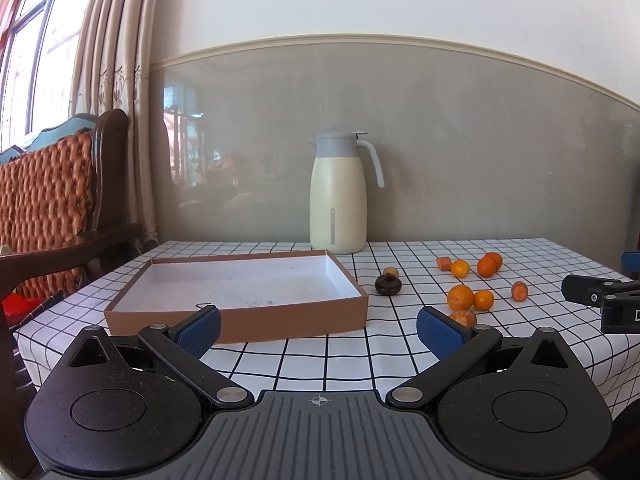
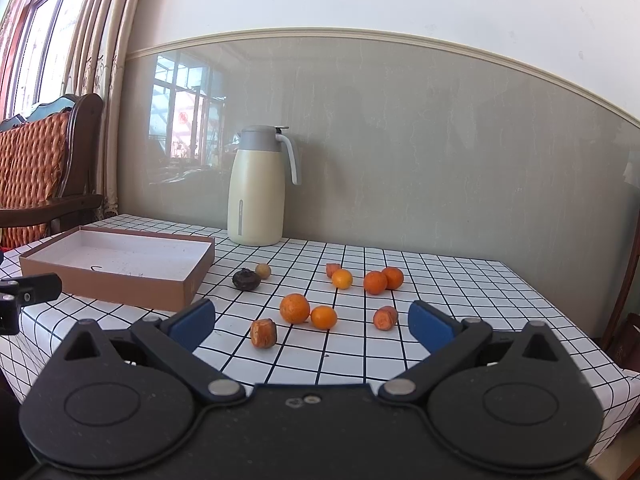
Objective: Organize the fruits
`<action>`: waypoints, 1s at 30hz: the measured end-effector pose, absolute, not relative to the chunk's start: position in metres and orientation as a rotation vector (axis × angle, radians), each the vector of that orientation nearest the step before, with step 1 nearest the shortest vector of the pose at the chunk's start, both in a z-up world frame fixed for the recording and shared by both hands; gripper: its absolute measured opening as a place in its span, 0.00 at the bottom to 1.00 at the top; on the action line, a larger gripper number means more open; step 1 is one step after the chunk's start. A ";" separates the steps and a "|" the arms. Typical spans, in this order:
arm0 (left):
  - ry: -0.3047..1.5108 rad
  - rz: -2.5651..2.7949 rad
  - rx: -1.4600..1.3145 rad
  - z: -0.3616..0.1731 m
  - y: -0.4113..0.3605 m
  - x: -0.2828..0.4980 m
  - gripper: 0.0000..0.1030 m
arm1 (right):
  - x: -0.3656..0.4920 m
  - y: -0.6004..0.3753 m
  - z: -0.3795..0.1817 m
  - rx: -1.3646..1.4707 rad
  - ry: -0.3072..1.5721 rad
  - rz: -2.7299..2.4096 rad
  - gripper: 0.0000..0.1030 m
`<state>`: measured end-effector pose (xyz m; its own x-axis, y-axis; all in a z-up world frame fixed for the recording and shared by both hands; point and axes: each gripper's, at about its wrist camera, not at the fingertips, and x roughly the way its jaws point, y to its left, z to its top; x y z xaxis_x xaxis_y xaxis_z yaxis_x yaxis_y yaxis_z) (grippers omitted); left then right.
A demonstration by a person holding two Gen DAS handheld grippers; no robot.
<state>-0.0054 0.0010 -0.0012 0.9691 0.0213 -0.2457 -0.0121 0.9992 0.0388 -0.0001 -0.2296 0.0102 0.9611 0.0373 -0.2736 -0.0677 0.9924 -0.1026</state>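
Far left of the box (image 1: 236, 296), a dark wooden chair (image 1: 60, 184) with woven orange cushion sits by the curtain (image 1: 120, 80), close to the table's (image 1: 320, 364) left edge. The box itself is shallow cardboard, brown outside, white inside, and it's empty, lying on the white cloth with its black grid. Behind the box's right corner stands the jug (image 1: 339, 196), smooth cream body, grey lid, curved handle, tight against the wall. The left gripper (image 1: 318, 330) hovers low just in front of the box, blue ribbed pads (image 1: 200, 328) spread wide, nothing between them, and the box's front wall stands right ahead of it. Just right of the box, a dark wrinkled fruit (image 2: 245, 279) and a small pale round one (image 2: 263, 270), touching or nearly so. Further right, loose oranges (image 2: 295, 308) in a scatter, smooth and round, with three stubby, rough-skinned orange chunks (image 2: 263, 333) among them. The right gripper (image 2: 312, 324) faces that scatter, jaws spread wide and empty, the nearest chunk and oranges sitting between its pads. Right of the fruit, bare cloth runs to the table's right edge; plenty of room there.
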 end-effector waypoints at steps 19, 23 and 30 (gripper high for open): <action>0.342 -0.034 0.012 -0.001 -0.008 0.027 1.00 | 0.014 -0.245 0.019 -0.140 0.269 0.035 0.94; 0.324 -0.080 0.054 -0.007 -0.035 0.048 1.00 | 0.036 -0.257 0.017 -0.130 0.289 0.021 0.94; 0.347 -0.149 0.091 -0.027 -0.077 0.073 1.00 | 0.061 -0.267 -0.002 -0.138 0.317 0.017 0.92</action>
<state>0.0732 -0.0768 -0.0270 0.9297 -0.1296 -0.3449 0.1608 0.9850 0.0633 0.0607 -0.2669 -0.0018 0.9500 -0.0046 -0.3121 -0.0388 0.9904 -0.1327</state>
